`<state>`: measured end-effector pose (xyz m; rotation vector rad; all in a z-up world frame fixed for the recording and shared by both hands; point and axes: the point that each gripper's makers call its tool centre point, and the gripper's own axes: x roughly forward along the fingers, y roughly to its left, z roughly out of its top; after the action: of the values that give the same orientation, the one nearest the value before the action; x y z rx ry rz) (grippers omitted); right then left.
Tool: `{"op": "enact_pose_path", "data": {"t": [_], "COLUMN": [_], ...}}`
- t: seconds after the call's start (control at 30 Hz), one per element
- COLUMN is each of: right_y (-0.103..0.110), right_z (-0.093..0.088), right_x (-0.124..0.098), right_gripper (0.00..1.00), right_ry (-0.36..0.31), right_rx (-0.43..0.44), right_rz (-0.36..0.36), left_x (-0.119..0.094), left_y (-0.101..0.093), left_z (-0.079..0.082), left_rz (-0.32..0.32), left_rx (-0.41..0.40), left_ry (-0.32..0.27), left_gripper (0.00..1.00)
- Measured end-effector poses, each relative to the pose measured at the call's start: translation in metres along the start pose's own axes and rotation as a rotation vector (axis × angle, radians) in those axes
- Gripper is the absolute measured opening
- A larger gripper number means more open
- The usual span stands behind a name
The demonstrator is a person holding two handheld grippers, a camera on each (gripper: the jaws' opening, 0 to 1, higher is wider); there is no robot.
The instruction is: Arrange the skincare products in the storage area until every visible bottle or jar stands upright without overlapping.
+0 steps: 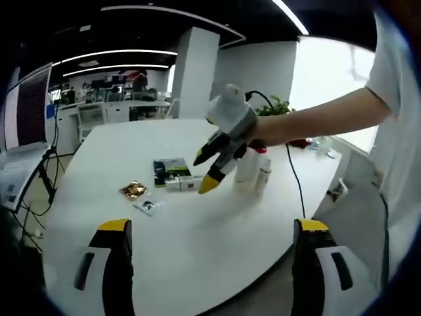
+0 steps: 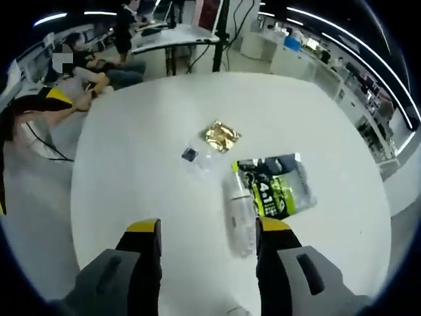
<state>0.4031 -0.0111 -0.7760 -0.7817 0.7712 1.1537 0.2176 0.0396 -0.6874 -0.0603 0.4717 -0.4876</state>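
A clear bottle (image 2: 238,212) lies on its side on the white round table (image 2: 145,151), beside a green-and-black sachet (image 2: 279,187). My right gripper (image 2: 208,227) hovers just above the lying bottle, open, with the bottle near its right jaw and nothing held. In the left gripper view, the right gripper (image 1: 203,172) is held by a hand over the lying bottle (image 1: 181,185) and the sachet (image 1: 170,170). Two white bottles (image 1: 247,168) (image 1: 263,174) stand upright close behind it. My left gripper (image 1: 212,225) is wide open and empty, low over the table's near side.
A gold packet (image 2: 221,136) and a small clear packet (image 2: 194,156) lie past the sachet. A black cable (image 1: 294,178) runs over the table edge. A person's arm (image 1: 329,118) reaches in from the right. Desks and seated people (image 2: 85,72) are beyond the table.
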Motion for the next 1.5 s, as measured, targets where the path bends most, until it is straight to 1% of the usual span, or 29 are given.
{"op": "enact_pose_path", "data": {"t": [0.07, 0.17, 0.27, 0.37, 0.47, 0.53, 0.73, 0.8, 0.97, 1.0, 1.03, 1.1, 1.13, 1.2, 1.37, 1.43, 1.5], "right_y": [-0.006, -0.007, -0.014, -0.012, -0.017, -0.019, -0.018, -0.018, -0.022, -0.022, -0.025, -0.025, -0.024, -0.022, -0.023, -0.024, -0.024], "right_z": [0.000, -0.002, -0.005, -0.009, -0.014, -0.016, -0.022, -0.022, -0.020, -0.021, -0.024, -0.026, -0.027, -0.028, -0.028, -0.028, -0.028], "right_x": [0.005, 0.018, 0.028, 0.032, 0.040, 0.044, 0.045, 0.042, 0.049, 0.049, 0.050, 0.052, 0.053, 0.051, 0.052, 0.053, 0.053], "right_gripper": [0.55, 0.56, 0.55, 0.54, 0.50, 0.45, 0.41, 0.39, 0.34, 0.33, 0.29, 0.24, 0.23, 0.23, 0.22, 0.21, 0.20], "right_ry": [0.009, 0.016, 0.043, 0.065, 0.099, 0.106, 0.121, 0.123, 0.118, 0.122, 0.139, 0.142, 0.144, 0.151, 0.150, 0.150, 0.159], "right_rx": [0.003, 0.046, 0.038, 0.035, 0.019, 0.016, 0.005, 0.002, 0.006, 0.003, -0.013, -0.024, -0.023, -0.015, -0.003, -0.020, -0.014], "right_rz": [-0.006, 0.016, 0.015, 0.021, 0.017, 0.019, 0.021, 0.017, 0.010, 0.004, -0.010, -0.013, -0.010, 0.003, 0.000, 0.010, 0.012], "left_x": [0.001, 0.001, 0.002, 0.002, 0.002, 0.002, 0.001, 0.001, 0.001, 0.001, 0.001, 0.001, 0.001, 0.001, 0.001, 0.001, 0.001], "left_y": [0.000, 0.000, -0.001, 0.001, 0.001, 0.002, 0.003, 0.003, 0.002, 0.003, 0.004, 0.004, 0.003, 0.004, 0.006, 0.006, 0.006], "left_z": [0.000, -0.001, -0.001, -0.002, -0.001, -0.002, 0.000, 0.000, 0.000, 0.000, 0.000, 0.000, 0.001, 0.001, -0.001, -0.001, -0.001], "left_rz": [-0.002, -0.007, -0.006, -0.006, -0.004, -0.002, 0.005, 0.006, 0.010, 0.011, 0.012, 0.014, 0.014, 0.016, 0.016, 0.016, 0.015], "left_rx": [-0.007, -0.018, -0.020, -0.027, -0.035, -0.041, -0.057, -0.059, -0.060, -0.062, -0.063, -0.065, -0.065, -0.068, -0.068, -0.068, -0.069], "left_ry": [0.005, 0.009, 0.012, 0.013, 0.016, 0.016, 0.008, 0.009, 0.009, 0.007, 0.006, 0.008, 0.007, 0.004, 0.006, 0.007, 0.008], "left_gripper": [0.94, 0.94, 0.94, 0.94, 0.93, 0.93, 0.93, 0.93, 0.93, 0.93, 0.93, 0.93, 0.93, 0.93, 0.93, 0.93, 0.93]}}
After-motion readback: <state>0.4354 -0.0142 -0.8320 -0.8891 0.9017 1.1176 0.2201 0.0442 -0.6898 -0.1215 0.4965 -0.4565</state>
